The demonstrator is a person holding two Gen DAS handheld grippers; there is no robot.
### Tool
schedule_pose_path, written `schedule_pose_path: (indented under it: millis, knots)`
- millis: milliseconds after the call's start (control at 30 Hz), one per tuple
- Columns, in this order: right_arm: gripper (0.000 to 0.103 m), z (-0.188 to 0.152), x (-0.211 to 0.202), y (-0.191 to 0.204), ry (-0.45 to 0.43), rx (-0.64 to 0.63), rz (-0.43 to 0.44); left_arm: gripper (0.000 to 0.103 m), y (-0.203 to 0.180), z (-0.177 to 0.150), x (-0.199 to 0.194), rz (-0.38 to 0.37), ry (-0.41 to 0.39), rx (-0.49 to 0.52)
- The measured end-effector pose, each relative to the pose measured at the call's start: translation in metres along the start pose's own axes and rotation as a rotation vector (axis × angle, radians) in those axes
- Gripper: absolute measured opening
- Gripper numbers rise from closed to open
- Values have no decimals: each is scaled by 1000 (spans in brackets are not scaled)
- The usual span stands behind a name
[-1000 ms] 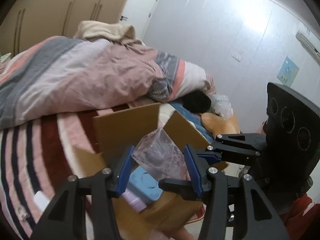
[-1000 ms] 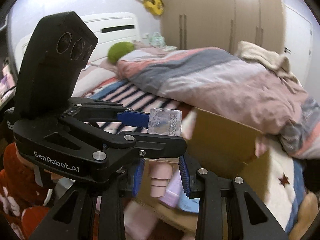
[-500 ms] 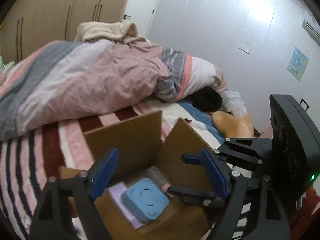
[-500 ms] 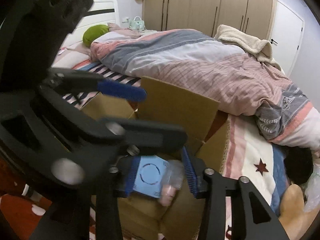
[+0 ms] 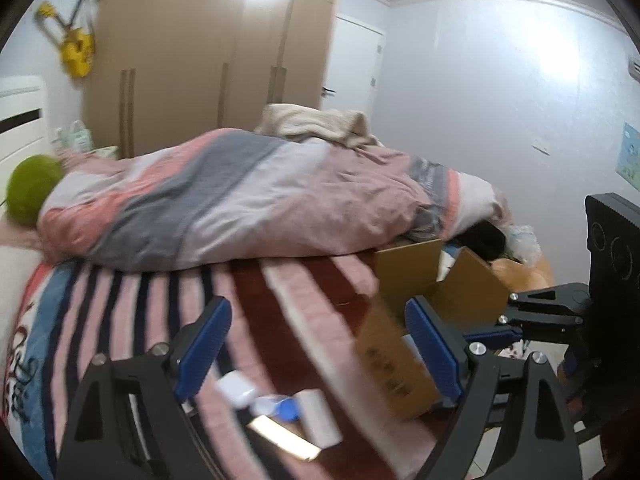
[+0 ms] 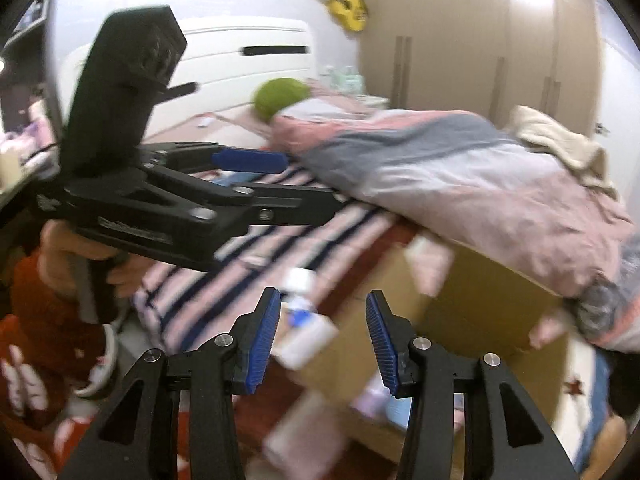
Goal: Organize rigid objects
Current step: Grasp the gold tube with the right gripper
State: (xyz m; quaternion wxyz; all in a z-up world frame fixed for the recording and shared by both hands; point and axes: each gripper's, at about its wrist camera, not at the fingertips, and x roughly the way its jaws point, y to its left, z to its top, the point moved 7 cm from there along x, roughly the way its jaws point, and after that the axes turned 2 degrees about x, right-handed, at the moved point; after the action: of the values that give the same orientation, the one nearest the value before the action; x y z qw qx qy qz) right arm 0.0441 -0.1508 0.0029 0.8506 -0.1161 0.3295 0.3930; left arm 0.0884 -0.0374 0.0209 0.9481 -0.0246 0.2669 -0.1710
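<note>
White box [image 5: 319,416] lies flat, long axis toward the left gripper [image 5: 316,354].

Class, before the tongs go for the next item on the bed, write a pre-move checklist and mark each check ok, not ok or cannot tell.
1. Left tongs open, nothing between the blue pads: ok.
2. Right tongs open, nothing held: ok.
3. Small white items lie loose on the striped pink blanket, reachable: ok.
4. Brown cardboard box has its flaps up, mouth open: ok.
5. Image sharp enough to identify each item: not ok, motion blur.
6. Room left inside the box: cannot tell.
</note>
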Motion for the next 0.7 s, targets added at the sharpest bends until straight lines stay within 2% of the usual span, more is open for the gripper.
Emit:
schedule_pose_path:
  millis: [167,233,333,500,633,700]
  knots:
    - [40,4,60,58,91,-26,31,87,62,-43,-23,37,1,-44]
    - [40,-5,93,76,165,-23,51,87,84,-62,-28,47,16,-53]
    - [40,-23,134,86,252,-38,30,87,107,-86,-32,60,29,-75]
    - [40,-68,195,71,409,-48,-82,87,128,-121,-23,28,58,-122]
    - [40,-83,214,49,460,-65,-177,87,136,-136,-16,9,72,-133]
    - [40,-88,221,37,490,-36,-188,87,138,-139,-11,-6,72,-142]
